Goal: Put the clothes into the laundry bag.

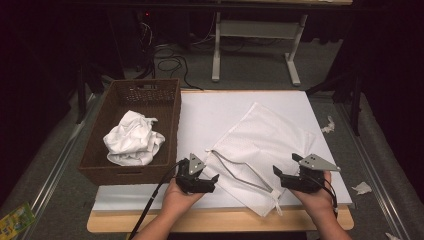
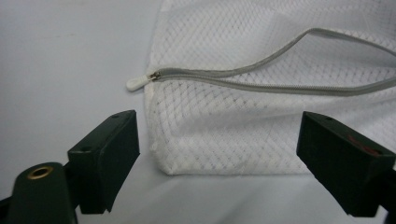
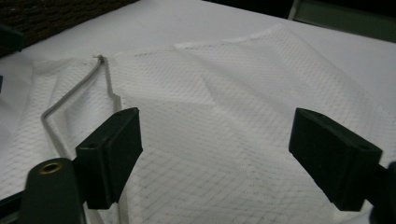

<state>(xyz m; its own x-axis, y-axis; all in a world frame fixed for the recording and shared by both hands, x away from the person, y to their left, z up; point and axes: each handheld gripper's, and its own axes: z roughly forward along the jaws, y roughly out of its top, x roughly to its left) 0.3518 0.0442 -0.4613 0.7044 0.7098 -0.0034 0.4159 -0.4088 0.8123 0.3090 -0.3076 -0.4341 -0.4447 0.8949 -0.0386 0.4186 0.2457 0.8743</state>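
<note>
While the wicker basket (image 1: 131,131) with its crumpled white cloth (image 1: 134,137) stood at the counter's (image 1: 210,112) left edge, the left tongs (image 1: 210,181) gaped wide and held nothing — the mesh laundry bag's (image 1: 262,145) corner lay just ahead of them, untouched, its white zipper pull (image 2: 137,82) near. Flat on the counter between both tongs, the bag showed its grey zipper (image 1: 240,172) parted. At the bag's right edge, the right tongs (image 1: 280,175) stood wide too — empty, over the mesh.
</note>
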